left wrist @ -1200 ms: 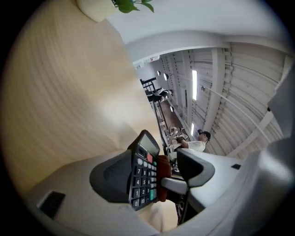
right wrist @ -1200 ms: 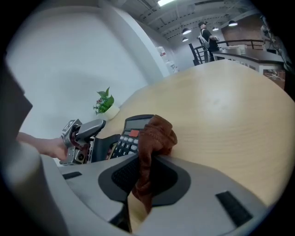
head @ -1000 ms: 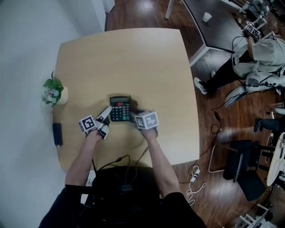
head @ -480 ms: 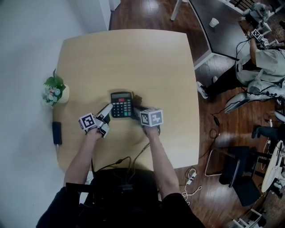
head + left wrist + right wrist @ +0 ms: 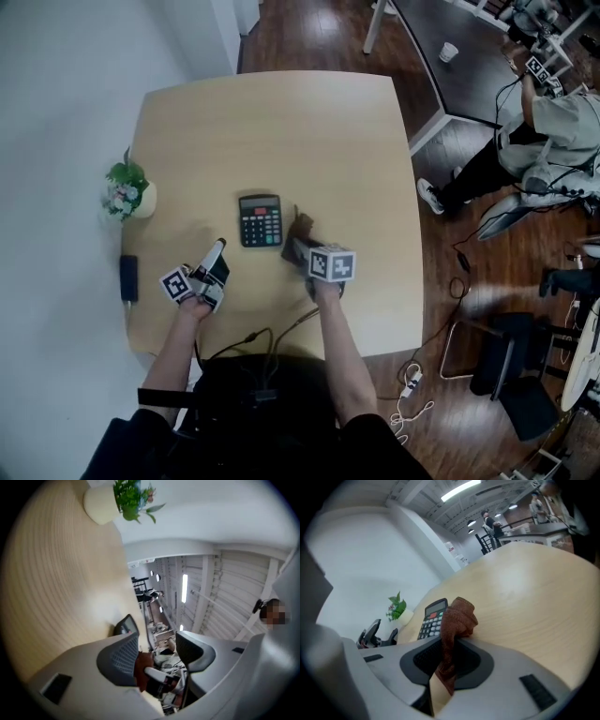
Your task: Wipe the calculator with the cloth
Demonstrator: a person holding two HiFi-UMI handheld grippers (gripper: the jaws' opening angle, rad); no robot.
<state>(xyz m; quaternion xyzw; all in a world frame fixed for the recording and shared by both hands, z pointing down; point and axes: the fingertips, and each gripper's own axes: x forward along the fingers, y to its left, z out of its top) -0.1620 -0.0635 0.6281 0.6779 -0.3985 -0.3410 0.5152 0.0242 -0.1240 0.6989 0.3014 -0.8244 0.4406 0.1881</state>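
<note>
Pinching a rust-brown knitted cloth point(image 5: 458, 618), your right gripper point(image 5: 450, 663) hovers just beside the black desk calculator point(image 5: 260, 220) lying flat on the pale wooden tabletop point(image 5: 281, 131), probably poised to wipe. Your left gripper point(image 5: 154, 651), spread with nothing between though lately closing a little, waits apart, leaving it uncovered.

Left gripper point(image 5: 157, 649) closing, empty, right gripper point(image 5: 449, 660) clamped
</note>
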